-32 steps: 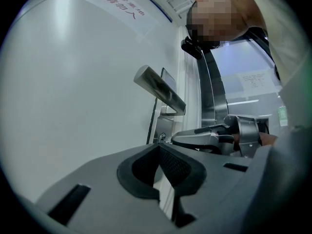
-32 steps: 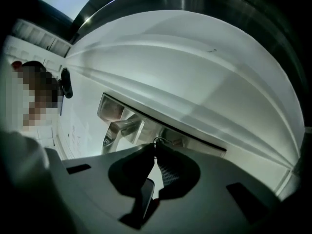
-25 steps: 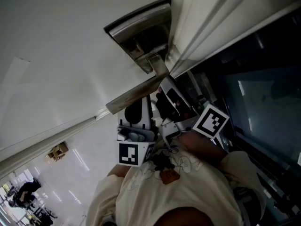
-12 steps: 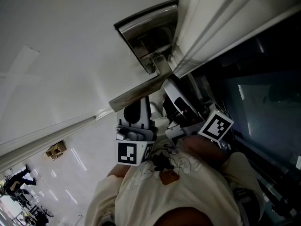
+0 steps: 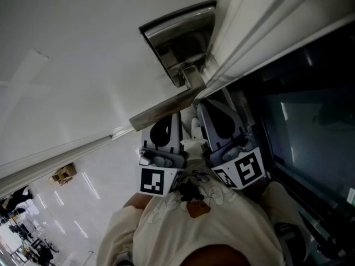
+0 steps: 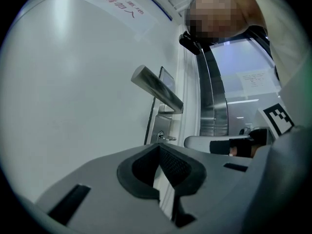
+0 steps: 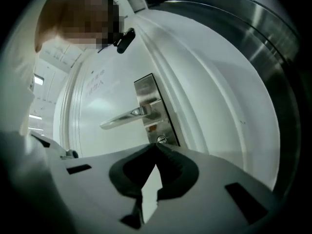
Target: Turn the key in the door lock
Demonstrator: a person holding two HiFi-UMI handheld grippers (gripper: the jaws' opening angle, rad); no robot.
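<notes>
The steel lock plate (image 5: 180, 40) sits on the white door (image 5: 83, 54), with its lever handle (image 5: 161, 111) below it. My left gripper (image 5: 173, 121) hangs shut and empty just under the lever. Beside it, my right gripper (image 5: 206, 108) is shut near the door edge. In the right gripper view the lock cylinder (image 7: 161, 139) lies right past my shut right gripper (image 7: 156, 146), under the lever handle (image 7: 124, 118). The left gripper view shows the key (image 6: 165, 138) sticking out of the lock plate (image 6: 163, 123). The right gripper's white finger (image 6: 200, 141) sits just beside the key, with nothing visibly between its pads.
The white door frame (image 5: 260, 32) runs diagonally beside the lock plate. A dark glass panel (image 5: 310, 115) lies past it on the right. The person's cream sleeves (image 5: 194, 226) fill the bottom of the head view. A paper notice (image 6: 119, 6) is stuck high on the door.
The right gripper has rolled about its own axis, so its marker cube swung from the right side to beneath it, and it shifted slightly. The left gripper has stayed put.
</notes>
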